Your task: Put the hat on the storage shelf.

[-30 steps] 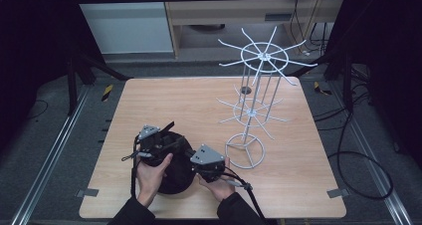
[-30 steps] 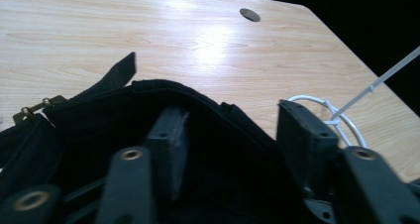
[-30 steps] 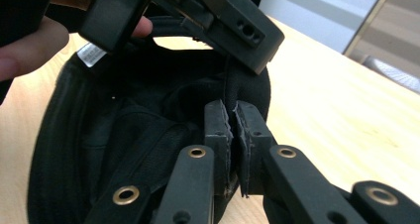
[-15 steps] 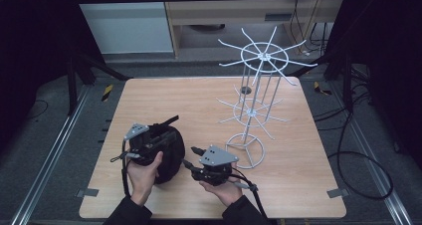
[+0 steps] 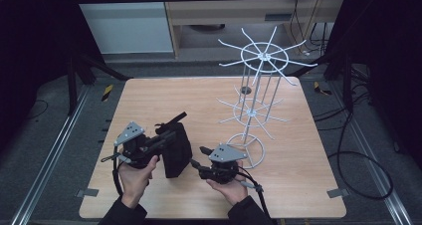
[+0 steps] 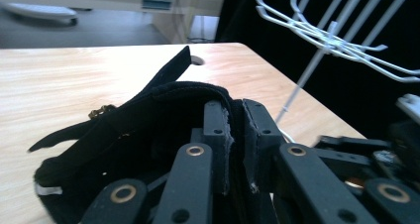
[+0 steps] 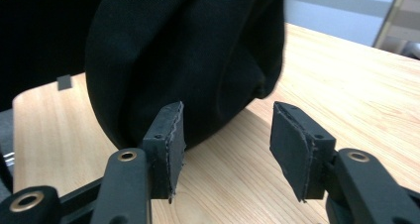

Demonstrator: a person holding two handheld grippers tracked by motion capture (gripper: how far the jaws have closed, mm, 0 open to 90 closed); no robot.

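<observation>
Black cap (image 5: 175,148) now lifting off table (image 5: 298,180) near front-left corner: left tongs (image 5: 171,135) having just closed, pinching cap rim; right tongs (image 5: 197,161) having just opened, releasing, empty; bare wood rightward.

A black cap (image 5: 175,148) with a small brass-coloured buckle lies on the light wood-grain table (image 5: 149,98), beside a white wire rack (image 5: 259,80).

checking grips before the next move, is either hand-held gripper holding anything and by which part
The left hand-held gripper pinches the black cap by its fabric edge near the strap. The right hand-held gripper stands open beside the cap, holding nothing.
</observation>
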